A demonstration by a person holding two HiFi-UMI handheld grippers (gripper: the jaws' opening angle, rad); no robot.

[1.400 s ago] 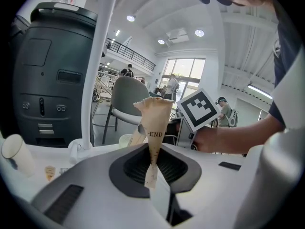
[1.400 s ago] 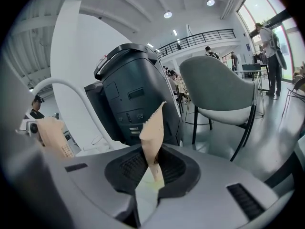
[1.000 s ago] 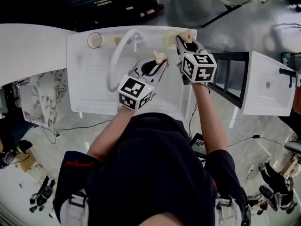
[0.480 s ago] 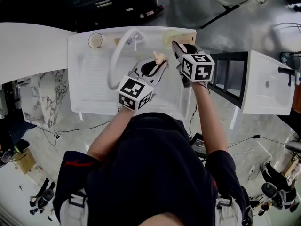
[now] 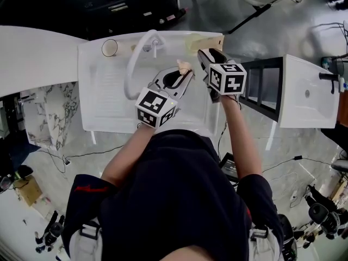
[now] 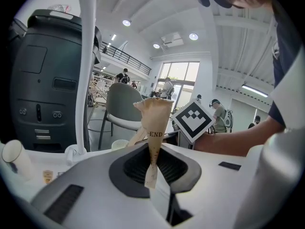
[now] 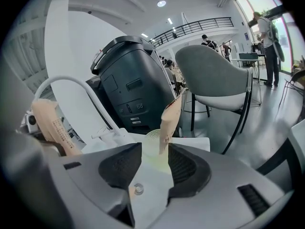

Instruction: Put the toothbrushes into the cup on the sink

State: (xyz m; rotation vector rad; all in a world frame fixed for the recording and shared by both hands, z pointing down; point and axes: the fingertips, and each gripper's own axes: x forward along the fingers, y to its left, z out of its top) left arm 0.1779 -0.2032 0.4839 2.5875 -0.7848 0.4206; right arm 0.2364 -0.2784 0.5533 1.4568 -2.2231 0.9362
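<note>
Glossy grey floor lay all around the white sink (image 5: pixel 103 99), where a person stood with one gripper in each hand. The right gripper (image 7: pixel 155 159) was at the far right corner and had just been opening its fingers; they stood wide apart. The left gripper (image 6: pixel 153 168) hung over the middle of the sink, its fingers closed on the second toothbrush (image 6: pixel 153 123), low on its paper wrapper. At that far corner stood the pale green cup (image 7: pixel 151 144). One wrapped toothbrush (image 7: pixel 170 118) leaned in it, in the gap between the right fingers but free of both. I judged that, in drawing back, a right finger could catch this leaning toothbrush and tip the light cup. The thin wrapper could also slip from the left fingers.
</note>
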